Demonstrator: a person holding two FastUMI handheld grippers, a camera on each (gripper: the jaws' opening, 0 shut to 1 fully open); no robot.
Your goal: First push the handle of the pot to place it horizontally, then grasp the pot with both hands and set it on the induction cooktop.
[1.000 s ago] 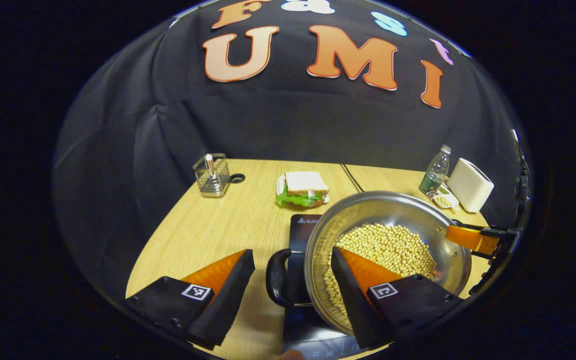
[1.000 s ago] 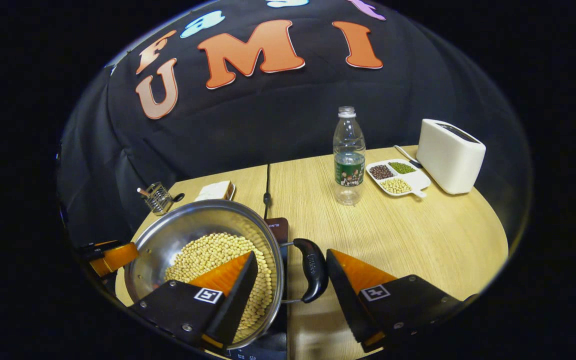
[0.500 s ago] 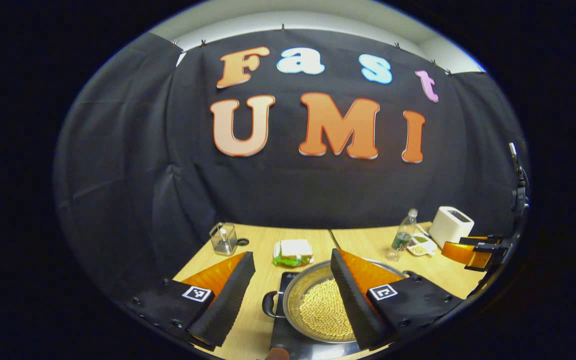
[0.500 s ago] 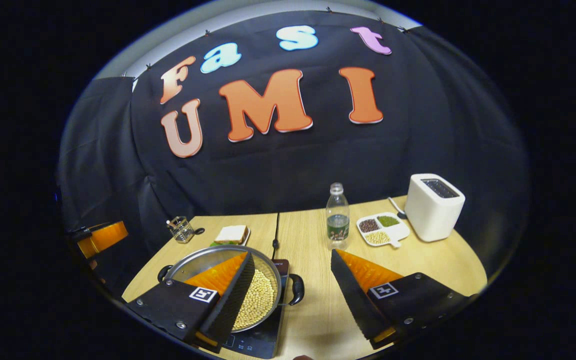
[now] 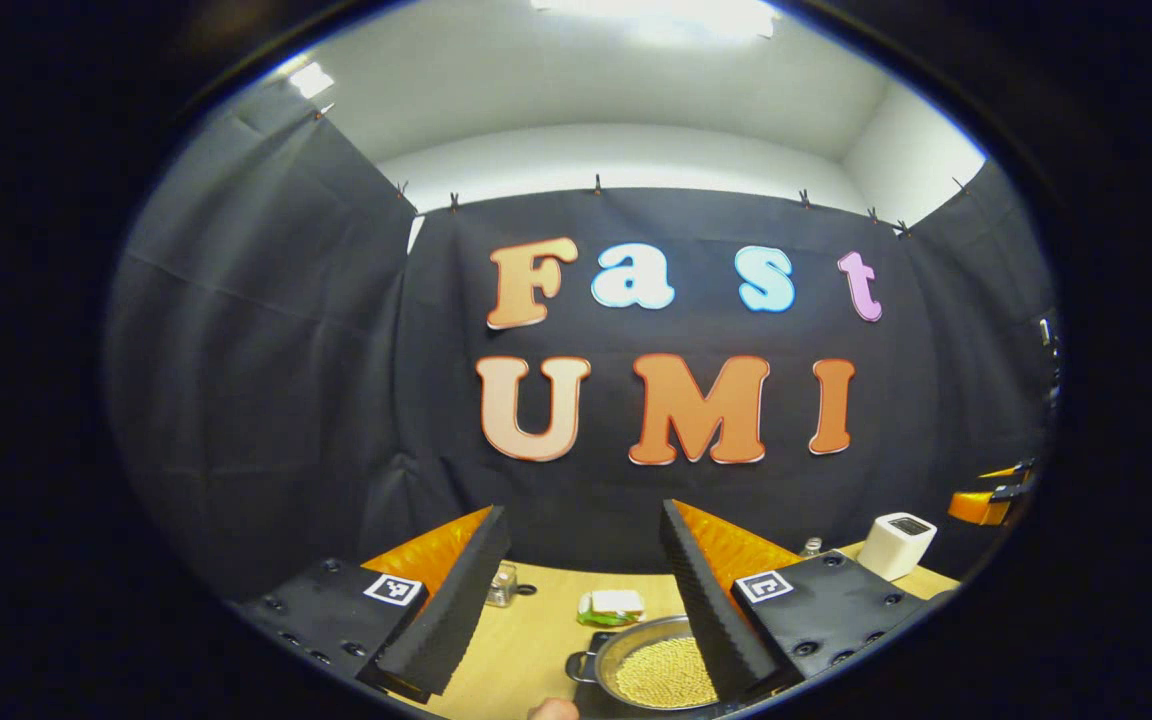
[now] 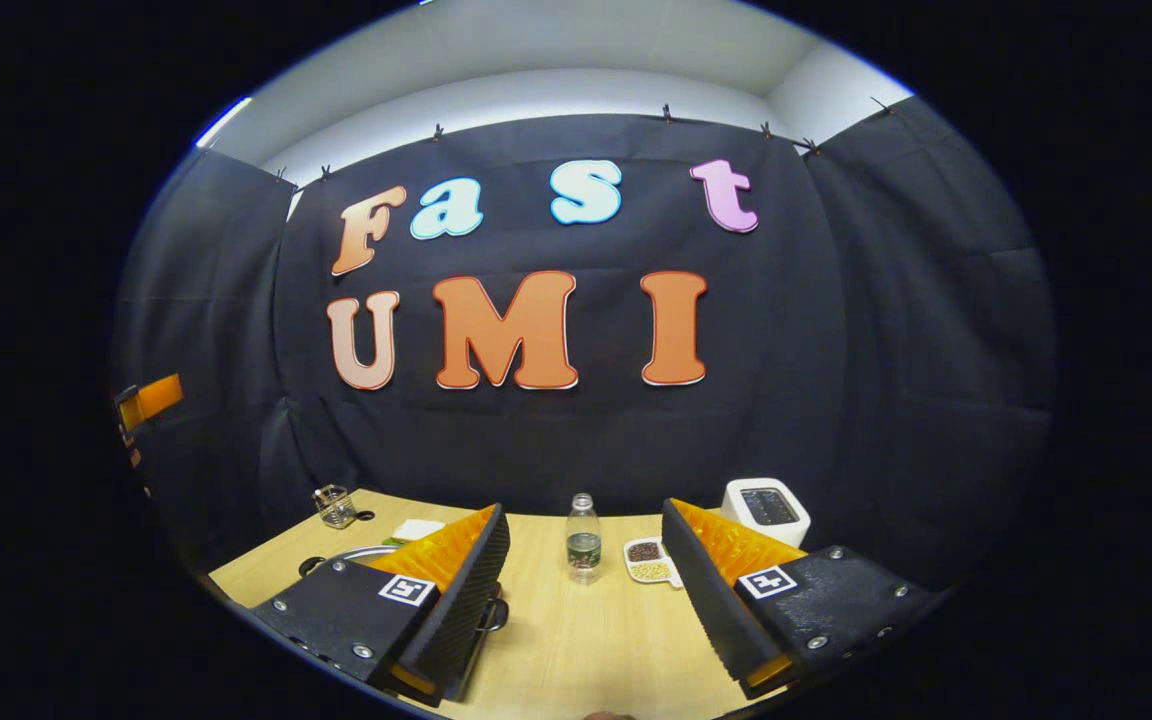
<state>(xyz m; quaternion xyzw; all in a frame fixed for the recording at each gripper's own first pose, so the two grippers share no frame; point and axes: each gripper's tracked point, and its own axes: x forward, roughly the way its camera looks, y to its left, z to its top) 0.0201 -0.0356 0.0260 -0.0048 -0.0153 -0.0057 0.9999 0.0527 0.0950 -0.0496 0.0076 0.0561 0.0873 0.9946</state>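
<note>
Left gripper view, from left to right. The left gripper [image 5: 584, 590] sits at the bottom of the scene, its two fingers [image 5: 446, 610] spread wide apart with nothing between them, raised well above a light wooden table [image 5: 536, 640]. At about 7 o'clock from the centre, just beside the left finger, a small wire holder [image 5: 502, 586] stands at the far edge of the table. Toward 6 o'clock lies a sandwich [image 5: 611, 605] on a small plate. Just nearer than it, the pot [image 5: 658, 668], a shiny metal pan filled with pale yellow beans, rests on the dark induction cooktop [image 5: 596, 640]; one black handle [image 5: 576, 667] sticks out at the pot's 9 o'clock side, and the right finger hides part of the pot. At about 4 o'clock a white toaster [image 5: 896, 543] stands at the table's far right. Beyond it, at 3 to 4 o'clock, part of the right gripper shows, held high.

Right gripper view, from left to right. The right gripper [image 6: 584, 600] also has its fingers [image 6: 456, 600] wide apart and empty, high above the table. The wire holder is at 8 o'clock; the pot's rim peeks out behind the left finger. A water bottle [image 6: 583, 550] stands at 6 o'clock, a divided dish of beans [image 6: 650, 560] just beside it, then the toaster.
</note>
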